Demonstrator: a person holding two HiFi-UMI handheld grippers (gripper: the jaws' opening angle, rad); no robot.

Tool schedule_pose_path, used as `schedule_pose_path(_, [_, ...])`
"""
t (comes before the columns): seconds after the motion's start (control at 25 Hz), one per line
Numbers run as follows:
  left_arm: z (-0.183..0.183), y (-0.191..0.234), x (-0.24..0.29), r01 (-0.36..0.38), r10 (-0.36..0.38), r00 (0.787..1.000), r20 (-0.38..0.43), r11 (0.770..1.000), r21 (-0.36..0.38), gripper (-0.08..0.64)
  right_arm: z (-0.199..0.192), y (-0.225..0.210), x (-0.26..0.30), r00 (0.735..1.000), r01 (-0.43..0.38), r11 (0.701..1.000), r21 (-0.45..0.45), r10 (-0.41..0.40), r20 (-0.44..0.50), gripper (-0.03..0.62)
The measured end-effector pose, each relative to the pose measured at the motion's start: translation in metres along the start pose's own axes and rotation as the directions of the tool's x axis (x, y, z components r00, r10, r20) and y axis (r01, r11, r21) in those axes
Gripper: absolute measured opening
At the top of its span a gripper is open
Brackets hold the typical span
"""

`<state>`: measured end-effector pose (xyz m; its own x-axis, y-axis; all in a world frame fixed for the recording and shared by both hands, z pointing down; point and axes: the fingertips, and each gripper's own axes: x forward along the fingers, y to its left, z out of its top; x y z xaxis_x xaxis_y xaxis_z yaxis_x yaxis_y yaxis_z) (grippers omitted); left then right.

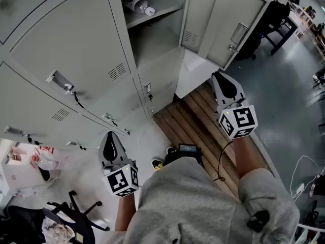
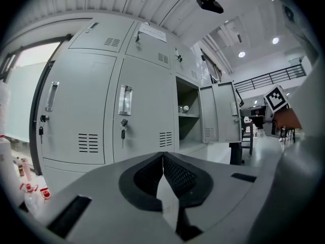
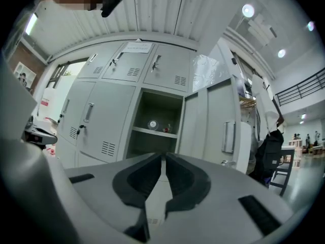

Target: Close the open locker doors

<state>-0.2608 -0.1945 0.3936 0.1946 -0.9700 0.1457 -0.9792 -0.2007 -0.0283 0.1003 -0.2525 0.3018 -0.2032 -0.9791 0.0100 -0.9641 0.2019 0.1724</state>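
Grey lockers [image 1: 76,50] fill the left of the head view. One compartment [image 1: 155,19] stands open, with a bottle [image 1: 137,5] lying on its shelf. Its door [image 1: 223,27] swings out to the right, handle facing outward. My right gripper [image 1: 217,76] is shut and empty, held level a little below that door. In the right gripper view the open compartment [image 3: 157,121] and door [image 3: 223,131] lie straight ahead of the gripper [image 3: 163,156]. My left gripper [image 1: 108,134] is shut and empty, facing closed doors [image 2: 142,116]; the open door [image 2: 221,113] is off to its right.
A wooden slatted platform [image 1: 203,121] lies under the open door. An office chair [image 1: 71,212] and small bottles [image 1: 40,159] sit at lower left. A dark chair and table [image 1: 277,19] stand beyond the door. Cables [image 1: 304,172] trail at the right.
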Motion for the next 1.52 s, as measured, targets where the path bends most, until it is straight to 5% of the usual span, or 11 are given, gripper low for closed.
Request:
schedule_pose_path(0.32, [0.009,-0.046,0.037,0.064,-0.064,0.998,-0.008,0.998,0.022,0.011,-0.016,-0.096,-0.01,0.983,0.182,0.983,0.019,-0.181,-0.014,0.046])
schedule_pose_path(0.52, [0.027,-0.085,0.066,0.111,-0.111,0.994,-0.009,0.993,0.044,0.011,-0.033,-0.146,-0.009,0.976,0.214,0.974,0.076,-0.211,-0.044,0.092])
schedule_pose_path(0.76, [0.038,-0.119,0.092,0.134,-0.135,0.991,0.004,0.989,0.069,0.011,-0.049,-0.18,0.008,0.985,0.171,0.975,0.141,-0.165,-0.048,0.107])
schedule_pose_path(1.0, [0.041,-0.142,0.105,0.131,-0.132,0.991,0.01,0.988,0.086,0.011,-0.059,-0.184,0.03,0.997,0.063,0.993,0.104,-0.057,-0.058,0.107])
schedule_pose_path(1.52, [0.031,-0.152,0.102,0.073,-0.073,0.997,-0.007,0.994,0.075,0.011,-0.049,-0.193,0.05,0.993,-0.117,0.978,0.172,0.111,0.045,0.107])
